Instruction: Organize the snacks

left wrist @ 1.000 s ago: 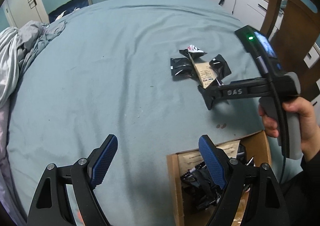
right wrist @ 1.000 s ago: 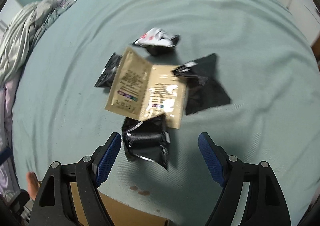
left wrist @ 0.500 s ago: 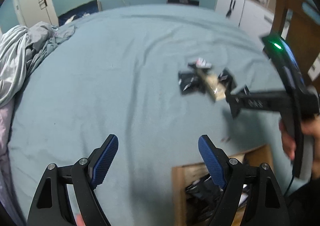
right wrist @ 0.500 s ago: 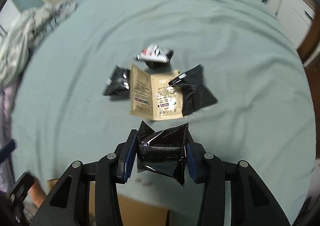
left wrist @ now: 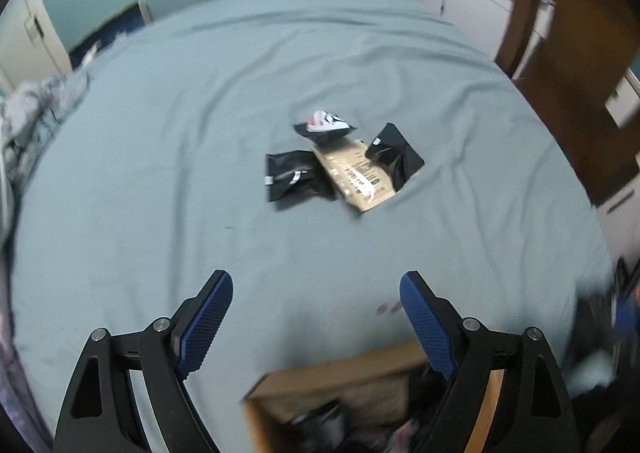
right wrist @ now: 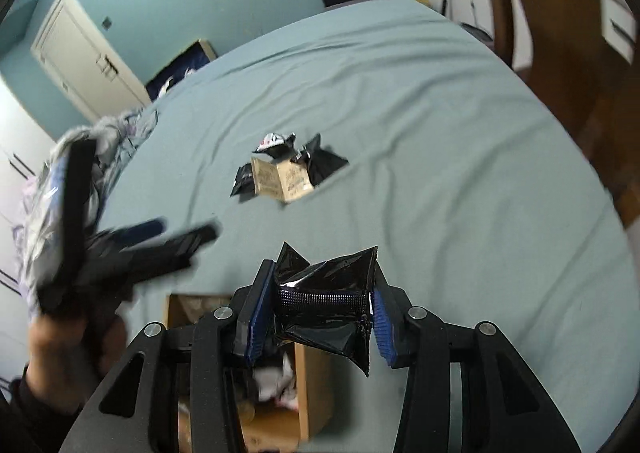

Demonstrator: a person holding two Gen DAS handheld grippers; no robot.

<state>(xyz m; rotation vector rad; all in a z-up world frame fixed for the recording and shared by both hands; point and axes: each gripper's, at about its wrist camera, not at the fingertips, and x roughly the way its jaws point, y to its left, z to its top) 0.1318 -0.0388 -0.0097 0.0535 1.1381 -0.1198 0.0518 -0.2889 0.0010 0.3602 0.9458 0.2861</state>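
The right tool [right wrist: 320, 309] is clenched on a crumpled glossy black foil snack packet [right wrist: 326, 293], its blue ribbed pads [right wrist: 256, 317] pressing the packet from both sides. In the right wrist view the packet hangs above the open brown cardboard box [right wrist: 310, 385], which sits at the near edge of the bed, at 6 o'clock in the frame; more wrappers, dark and pale, lie inside it.

The left tool [left wrist: 316, 317] is released, its blue pads [left wrist: 206, 319] spread wide with nothing between them. It hovers over the teal bedsheet [left wrist: 168, 157], with the box's near rim at 6 o'clock just below it. In the right wrist view the same tool shows as a blurred black shape at 9 o'clock, gripped by the person's left hand [right wrist: 68, 353].

Towards 12 o'clock from both tools, well apart from the box, a small cluster of snacks rests on the sheet: a flat tan paper sachet with printed text [left wrist: 356, 175] in the middle, a black foil packet [left wrist: 294, 179] touching its 9 o'clock side, another black foil packet [left wrist: 396, 157] overlapping its 3 o'clock corner, and a white-and-red topped black packet [left wrist: 325, 125] at its 12 o'clock end.

A brown wooden chair [left wrist: 568, 53] stands beside the bed at 2 o'clock.
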